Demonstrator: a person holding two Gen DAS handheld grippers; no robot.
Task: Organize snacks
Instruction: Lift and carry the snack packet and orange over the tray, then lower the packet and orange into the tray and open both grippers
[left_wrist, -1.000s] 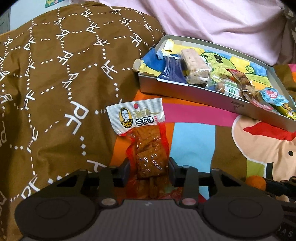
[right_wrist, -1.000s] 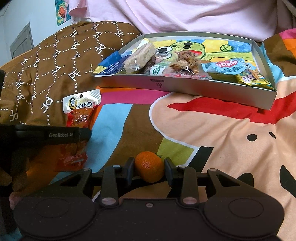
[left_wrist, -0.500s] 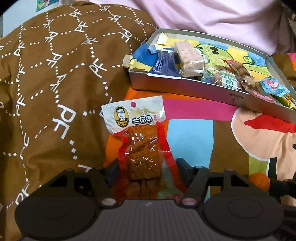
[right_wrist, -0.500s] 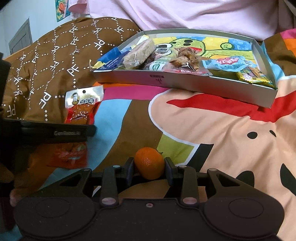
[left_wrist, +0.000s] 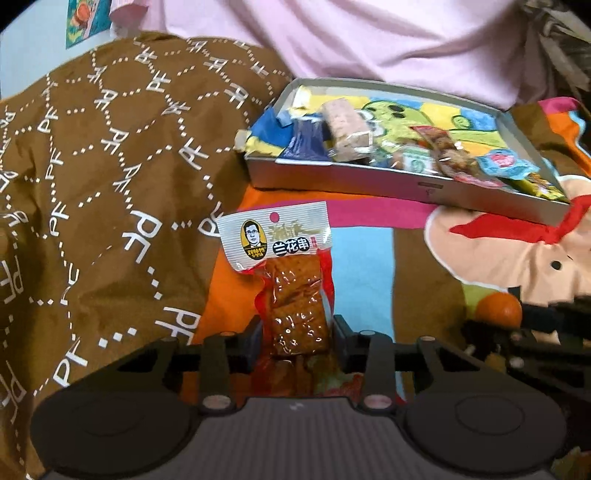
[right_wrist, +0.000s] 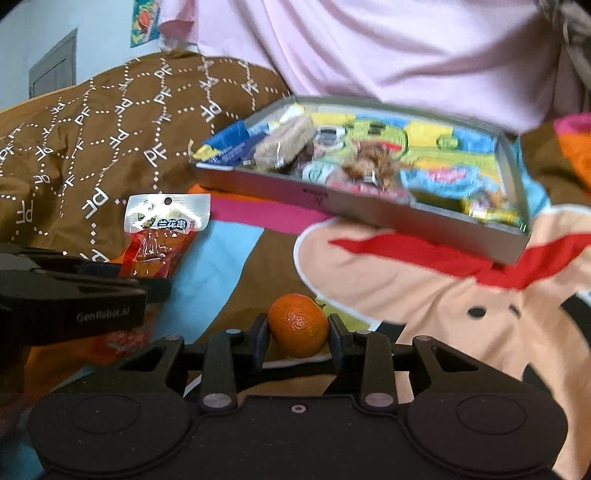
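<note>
Bed covered in a cartoon-print quilt (right_wrist: 424, 295) of peach, red, blue and orange patches; a brown pillow (left_wrist: 92, 184) with a white dotted "PF" pattern lies at left, and pink fabric (right_wrist: 369, 48) fills the far background. Left hand-held gripper (left_wrist: 298, 330): jaws closing on a red-and-clear snack packet (left_wrist: 295, 295) holding brown tofu-like squares, its pads touching both sides of the packet's lower half. Packet's white header with a portrait logo points away toward the far side, over the orange and blue patches of quilt. Right hand-held gripper (right_wrist: 298, 328): jaws narrow, clamped on a small orange mandarin (right_wrist: 298, 325), pads pressing its left and right sides; fruit sits near, over the brown and peach part of the quilt. In the right wrist view the left hand-held gripper's black body shows at left edge, with the packet just beyond it. Far side: shallow grey box tray (left_wrist: 406, 188) with a green cartoon printed on its floor, lying on the quilt just right of the pillow. Inside it, a jumble of wrapped snacks: a blue-and-yellow packet (left_wrist: 269, 133) at the left end, a pale grain bar (left_wrist: 347, 129) lying across it, a reddish-brown snack pack (left_wrist: 443, 147) mid-tray, a light blue wrapper (left_wrist: 502, 166) and a yellow one (left_wrist: 543, 186) at the right end. Right view is motion-blurred around the tray.
</note>
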